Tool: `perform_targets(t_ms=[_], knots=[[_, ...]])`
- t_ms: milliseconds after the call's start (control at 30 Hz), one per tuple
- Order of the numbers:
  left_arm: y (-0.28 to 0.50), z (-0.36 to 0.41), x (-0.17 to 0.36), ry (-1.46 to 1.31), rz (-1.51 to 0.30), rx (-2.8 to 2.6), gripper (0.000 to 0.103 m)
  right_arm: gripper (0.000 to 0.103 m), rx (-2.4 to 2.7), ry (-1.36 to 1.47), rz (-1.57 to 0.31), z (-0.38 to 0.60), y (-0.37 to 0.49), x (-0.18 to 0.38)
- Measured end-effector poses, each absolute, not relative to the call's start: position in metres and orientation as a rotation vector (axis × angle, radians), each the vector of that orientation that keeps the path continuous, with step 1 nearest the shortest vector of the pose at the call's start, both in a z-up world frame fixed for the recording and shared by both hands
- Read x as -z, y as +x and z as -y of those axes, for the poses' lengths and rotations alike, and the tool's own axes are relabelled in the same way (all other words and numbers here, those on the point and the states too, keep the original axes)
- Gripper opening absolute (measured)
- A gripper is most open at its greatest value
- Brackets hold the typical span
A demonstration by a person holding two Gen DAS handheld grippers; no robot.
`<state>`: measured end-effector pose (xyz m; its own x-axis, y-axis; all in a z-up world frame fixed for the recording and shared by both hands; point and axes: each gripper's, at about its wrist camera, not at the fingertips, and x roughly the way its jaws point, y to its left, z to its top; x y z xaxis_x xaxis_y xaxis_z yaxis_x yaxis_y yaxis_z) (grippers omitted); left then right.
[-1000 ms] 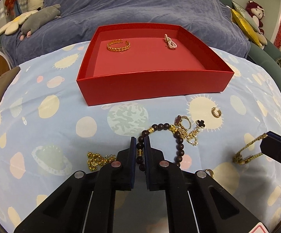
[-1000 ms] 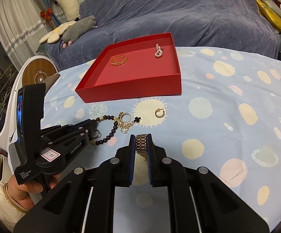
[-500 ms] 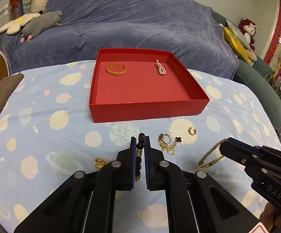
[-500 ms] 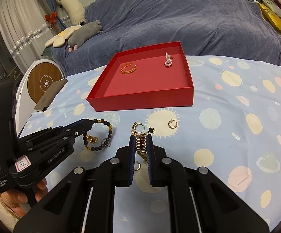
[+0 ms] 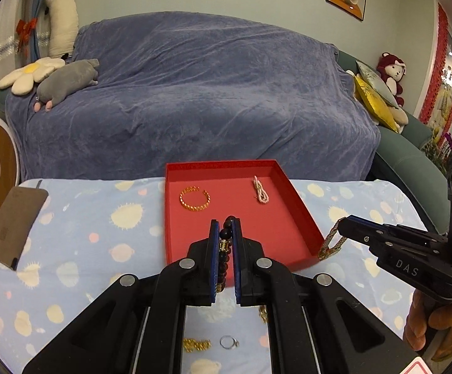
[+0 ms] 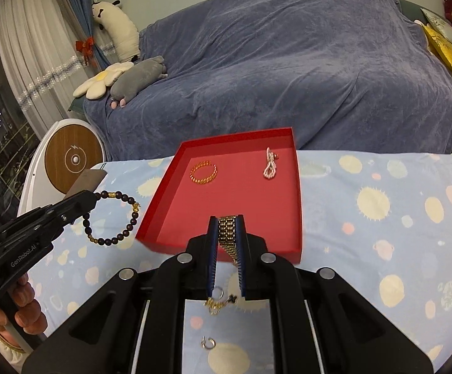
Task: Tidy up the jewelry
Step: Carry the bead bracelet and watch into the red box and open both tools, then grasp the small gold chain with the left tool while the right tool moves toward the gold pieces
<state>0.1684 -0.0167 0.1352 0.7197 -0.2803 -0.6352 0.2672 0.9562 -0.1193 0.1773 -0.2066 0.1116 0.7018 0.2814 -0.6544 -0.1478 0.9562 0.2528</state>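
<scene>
— What did your left claw (image 5: 225, 227) have?

— It was clenched on the dark bead bracelet (image 6: 111, 218), which hung in the air off the red tray's (image 6: 151, 215) left wall, above the spotted cloth (image 6: 381, 218).

— And inside the tray?

— A gold chain ring (image 6: 204, 172) sat at the back left, and a pearl strand (image 6: 270, 167) to its right.

— Your right claw (image 6: 227, 226)?

— It pinched the gold mesh band (image 6: 228, 233) over the tray's near edge.
</scene>
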Motion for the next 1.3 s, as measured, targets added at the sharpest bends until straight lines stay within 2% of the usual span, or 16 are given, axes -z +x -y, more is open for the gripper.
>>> perform_targets(t_ms=[233, 500, 567, 600, 633, 767, 800, 833, 1000, 1067, 1167, 1300], knots=[[0.243, 0.022, -0.103, -0.018, -0.752, 0.221, 0.006, 0.01, -0.202, 0.187, -0.784, 0.206, 0.248, -0.088], [0.292, 0.028, -0.068, 0.007, -0.805, 0.173, 0.006, 0.012, -0.185, 0.188, -0.834, 0.206, 0.298, -0.056], [0.295, 0.027, -0.064, 0.004, -0.807, 0.144, 0.017, 0.018, -0.175, 0.174, -0.819, 0.205, 0.295, -0.058], [0.294, 0.025, -0.065, -0.002, -0.805, 0.128, 0.028, 0.023, -0.176, 0.175, -0.806, 0.206, 0.29, -0.06], [0.291, 0.022, -0.066, -0.016, -0.798, 0.126, 0.033, 0.025, -0.178, 0.175, -0.793, 0.207, 0.283, -0.063], [0.271, 0.008, -0.075, -0.042, -0.783, 0.125, 0.042, 0.026, -0.209, 0.195, -0.788, 0.214, 0.251, -0.074], [0.262, 0.005, -0.078, -0.035, -0.779, 0.122, 0.051, 0.029, -0.215, 0.198, -0.788, 0.216, 0.239, -0.077], [0.253, 0.003, -0.081, -0.027, -0.77, 0.118, 0.054, 0.03, -0.222, 0.199, -0.788, 0.217, 0.229, -0.08], [0.2, -0.013, -0.092, -0.007, -0.748, 0.114, 0.065, 0.038, -0.23, 0.179, -0.795, 0.217, 0.168, -0.09], [0.181, -0.019, -0.09, -0.012, -0.759, 0.11, 0.066, 0.038, -0.23, 0.176, -0.797, 0.216, 0.144, -0.09], [0.153, -0.026, -0.084, -0.003, -0.778, 0.101, 0.067, 0.045, -0.227, 0.163, -0.792, 0.213, 0.111, -0.085], [0.124, -0.032, -0.065, -0.007, -0.827, 0.094, 0.069, 0.045, -0.238, 0.178, -0.82, 0.207, 0.083, -0.07]])
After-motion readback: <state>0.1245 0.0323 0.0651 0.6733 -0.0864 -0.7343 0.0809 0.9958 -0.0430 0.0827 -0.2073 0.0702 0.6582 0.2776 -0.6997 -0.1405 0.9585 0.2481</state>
